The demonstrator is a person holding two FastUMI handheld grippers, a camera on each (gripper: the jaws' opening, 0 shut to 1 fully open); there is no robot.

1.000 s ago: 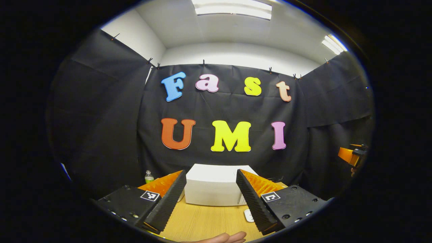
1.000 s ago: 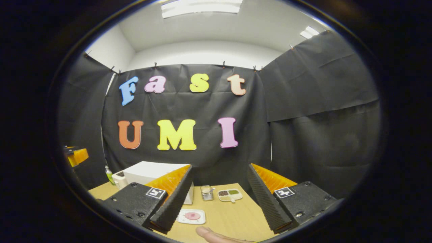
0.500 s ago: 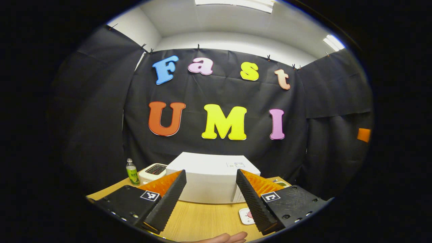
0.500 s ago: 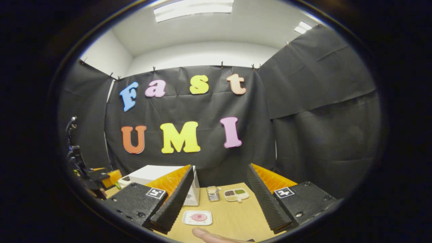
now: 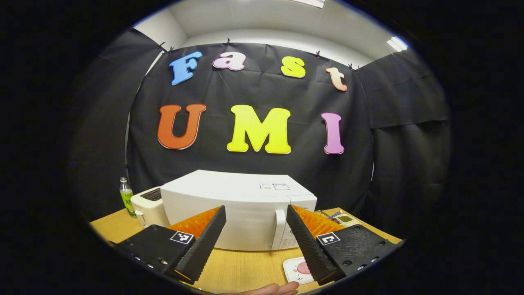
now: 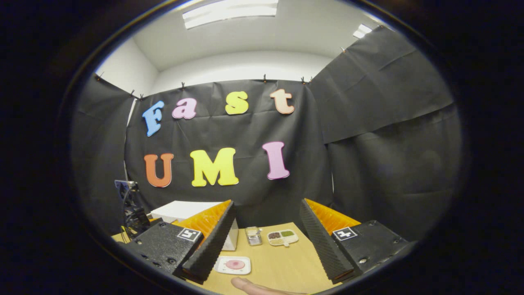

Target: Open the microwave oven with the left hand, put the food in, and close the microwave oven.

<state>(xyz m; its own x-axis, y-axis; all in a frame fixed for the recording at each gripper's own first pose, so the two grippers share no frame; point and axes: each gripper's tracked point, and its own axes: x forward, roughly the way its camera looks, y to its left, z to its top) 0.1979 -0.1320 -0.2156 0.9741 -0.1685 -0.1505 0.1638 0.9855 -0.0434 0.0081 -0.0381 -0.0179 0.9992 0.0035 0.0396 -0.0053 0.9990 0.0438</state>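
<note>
On the light wooden bench (image 5: 241, 268) sat the white boxy microwave oven (image 5: 229, 209), door shut, right ahead of the left gripper (image 5: 256, 239), whose fingers were spread apart, holding nothing. Right gripper (image 6: 266, 241) was spread too, hovering near the white square plate with pink round food (image 6: 232, 264), just beside the microwave's front corner.

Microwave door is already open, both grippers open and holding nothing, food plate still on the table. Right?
Not quite: the microwave door is shut, its handle flat against the front, as the left gripper view shows. The rest holds: the left gripper and right gripper are open and hold nothing, and the plate lies on the table.
</note>
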